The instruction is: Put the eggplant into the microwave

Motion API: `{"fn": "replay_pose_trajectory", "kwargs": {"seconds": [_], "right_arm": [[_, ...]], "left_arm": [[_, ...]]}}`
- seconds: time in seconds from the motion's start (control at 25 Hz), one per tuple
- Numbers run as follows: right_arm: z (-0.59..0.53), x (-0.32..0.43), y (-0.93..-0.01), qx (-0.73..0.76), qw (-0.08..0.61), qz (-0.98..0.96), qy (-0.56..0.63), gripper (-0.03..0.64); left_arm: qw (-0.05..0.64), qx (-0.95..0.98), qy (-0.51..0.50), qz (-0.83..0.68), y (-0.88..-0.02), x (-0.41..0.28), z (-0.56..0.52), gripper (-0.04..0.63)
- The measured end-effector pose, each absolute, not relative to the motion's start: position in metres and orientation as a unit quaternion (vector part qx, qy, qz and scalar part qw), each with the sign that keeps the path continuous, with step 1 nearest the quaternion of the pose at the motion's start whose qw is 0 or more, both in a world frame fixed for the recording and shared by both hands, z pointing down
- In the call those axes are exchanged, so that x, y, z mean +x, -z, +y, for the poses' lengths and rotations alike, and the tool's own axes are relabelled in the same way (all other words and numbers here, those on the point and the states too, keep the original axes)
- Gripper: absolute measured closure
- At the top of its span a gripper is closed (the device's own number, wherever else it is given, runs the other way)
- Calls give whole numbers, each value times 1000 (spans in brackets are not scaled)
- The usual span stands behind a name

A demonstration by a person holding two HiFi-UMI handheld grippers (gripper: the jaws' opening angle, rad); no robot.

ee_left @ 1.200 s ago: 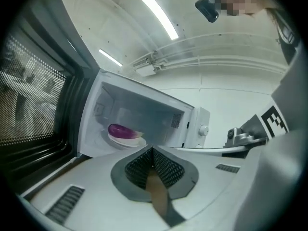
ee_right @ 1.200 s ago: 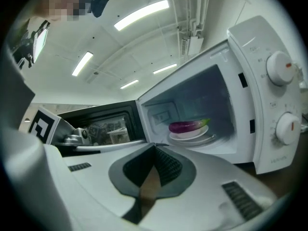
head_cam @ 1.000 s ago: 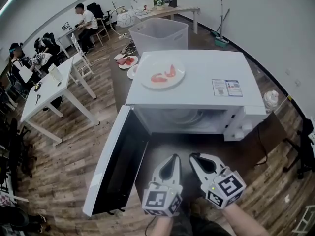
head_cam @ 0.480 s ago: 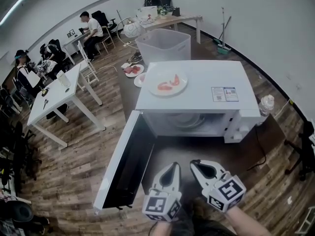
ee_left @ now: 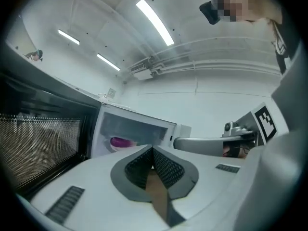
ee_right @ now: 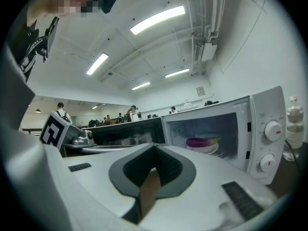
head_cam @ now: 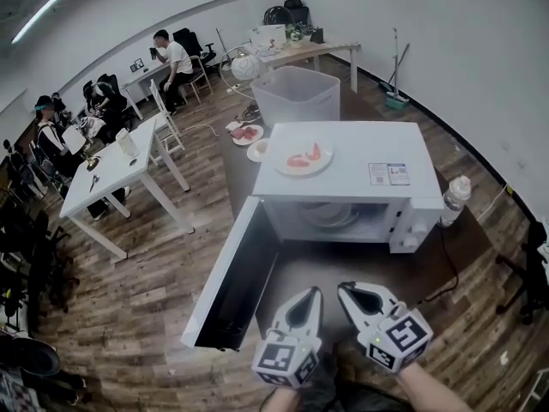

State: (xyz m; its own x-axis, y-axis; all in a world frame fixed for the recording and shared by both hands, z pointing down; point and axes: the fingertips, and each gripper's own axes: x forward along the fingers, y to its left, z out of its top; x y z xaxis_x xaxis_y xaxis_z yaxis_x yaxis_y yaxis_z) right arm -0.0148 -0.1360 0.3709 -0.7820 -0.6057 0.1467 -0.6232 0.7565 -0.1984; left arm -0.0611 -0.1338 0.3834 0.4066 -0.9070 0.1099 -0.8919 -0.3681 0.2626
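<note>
The eggplant (ee_right: 202, 141) lies on a pale plate (ee_right: 208, 148) inside the microwave (head_cam: 343, 166), purple body across the cavity and green stem end toward the dials (ee_right: 272, 129). Both grippers are held side by side in front of the open cavity, well apart from it and pointing roughly at it. The left gripper (head_cam: 314, 295) has its jaws together, tips meeting, with nothing between them. The right gripper (head_cam: 345, 288) is likewise closed and empty.

The door (head_cam: 236, 281) stands swung wide open on the left, just beside the left gripper. Nothing stands between the grippers and the cavity. On top of the microwave sits a dish (head_cam: 304, 160) with red pieces. A bottle (head_cam: 455, 196) stands at the microwave's right end, and a grey bin (head_cam: 296, 93) stands behind it. Further off are a white table (head_cam: 120, 170), seated people (head_cam: 176, 58) and a mop (head_cam: 395, 97) by the wall.

In the head view the cavity is shaded: only the plate's pale rim shows and the eggplant cannot be made out. In the left gripper view the eggplant (ee_left: 120, 141) is a purple patch low in the cavity, its lower part cut off by the gripper's own body. What the red pieces on the dish are cannot be told
</note>
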Motion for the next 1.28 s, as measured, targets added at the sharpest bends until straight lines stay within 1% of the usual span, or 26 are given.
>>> {"fn": "replay_pose_trajectory", "kwargs": {"seconds": [0.28, 0.48, 0.8, 1.0, 1.28], "right_arm": [[-116, -4, -358, 324, 32, -936, -134, 617], [-105, 4, -348, 318, 35, -939, -125, 617], [-83, 14, -320, 301, 15, -947, -111, 617], [-68, 19, -307, 288, 6, -952, -106, 617], [-53, 23, -299, 273, 1, -956, -105, 617]], "left_arm": [[147, 825, 35, -544, -367, -57, -116, 594], [146, 831, 37, -536, -359, -48, -106, 594], [144, 843, 42, -517, -335, -30, -85, 594], [132, 844, 38, -518, -327, -25, -74, 594], [134, 837, 47, -528, -314, -23, -64, 594]]}}
